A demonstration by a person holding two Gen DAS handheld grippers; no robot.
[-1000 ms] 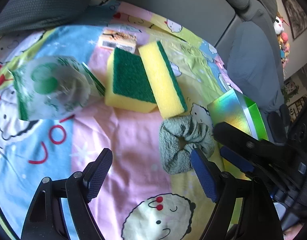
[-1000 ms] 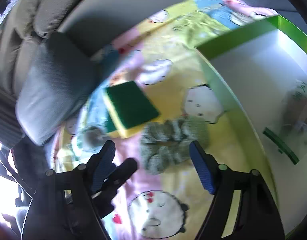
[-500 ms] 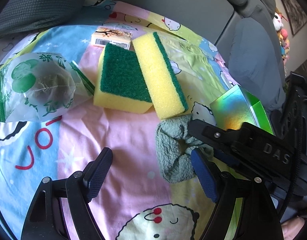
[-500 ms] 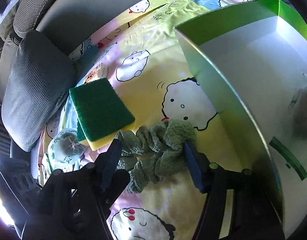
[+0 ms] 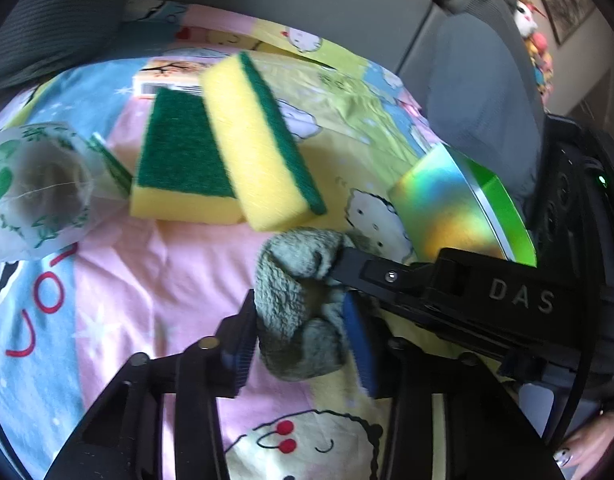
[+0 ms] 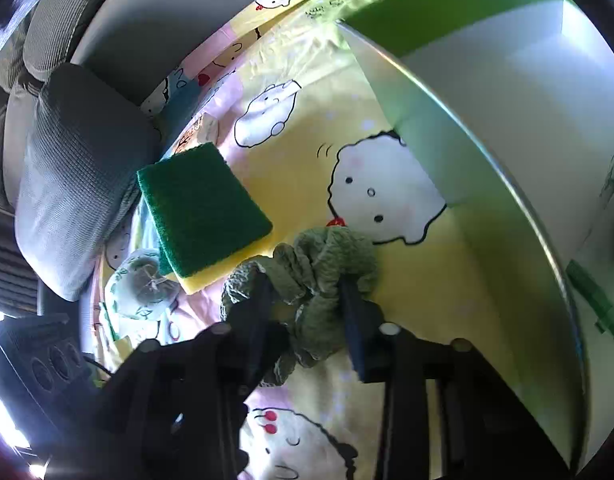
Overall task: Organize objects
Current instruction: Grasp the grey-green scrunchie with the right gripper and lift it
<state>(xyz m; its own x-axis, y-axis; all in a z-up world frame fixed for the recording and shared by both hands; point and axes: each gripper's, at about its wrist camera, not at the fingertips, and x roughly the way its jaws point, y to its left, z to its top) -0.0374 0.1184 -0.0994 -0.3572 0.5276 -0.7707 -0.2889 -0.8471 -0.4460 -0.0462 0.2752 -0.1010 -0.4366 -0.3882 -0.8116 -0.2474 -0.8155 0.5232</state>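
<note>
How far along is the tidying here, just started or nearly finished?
Early, it seems. One wrapped item already lies inside the green box. Both the left gripper and the right gripper have just closed on the green scrunchie. Still loose on the cartoon blanket: two sponges, a wrapped ball and a small packet.

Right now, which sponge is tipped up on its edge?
The right-hand sponge, nearer the scrunchie. Its yellow side faces up and it leans on the flat sponge, whose green scrubby side faces up.
</note>
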